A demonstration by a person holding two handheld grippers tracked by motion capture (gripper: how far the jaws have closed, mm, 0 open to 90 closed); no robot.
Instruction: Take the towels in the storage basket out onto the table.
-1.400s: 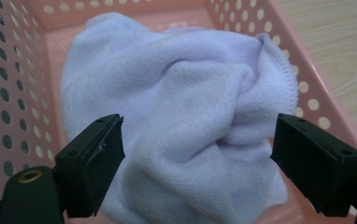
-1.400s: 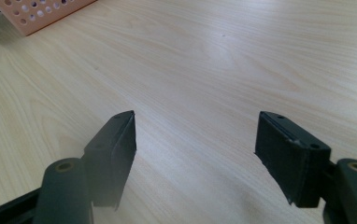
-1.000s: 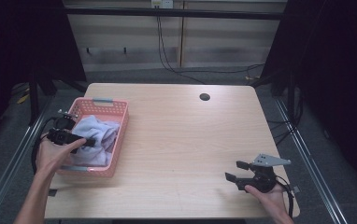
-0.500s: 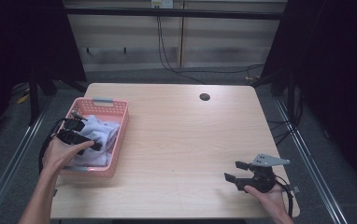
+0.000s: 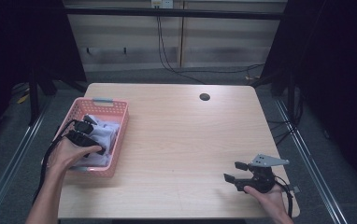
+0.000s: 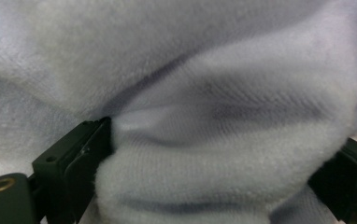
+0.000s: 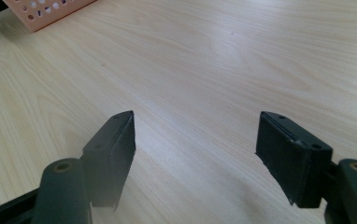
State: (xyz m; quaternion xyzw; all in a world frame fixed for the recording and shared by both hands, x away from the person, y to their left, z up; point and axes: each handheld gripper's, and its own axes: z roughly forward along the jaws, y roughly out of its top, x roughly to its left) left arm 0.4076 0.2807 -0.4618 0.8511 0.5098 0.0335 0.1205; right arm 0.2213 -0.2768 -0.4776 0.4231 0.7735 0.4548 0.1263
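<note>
Left claw (image 5: 92, 135) spread, right claw (image 5: 235, 171) agape

wooden table (image 5: 176, 140), cables (image 5: 167, 51), dark curtains (image 5: 335, 70)

A pale lavender-white fleecy cloth (image 5: 103, 135) lies bunched inside a pink perforated basket (image 5: 120, 122), which sits at about nine o'clock on the table. In the left gripper view its soft folds (image 6: 204, 140) bulge between the jaws.
</note>
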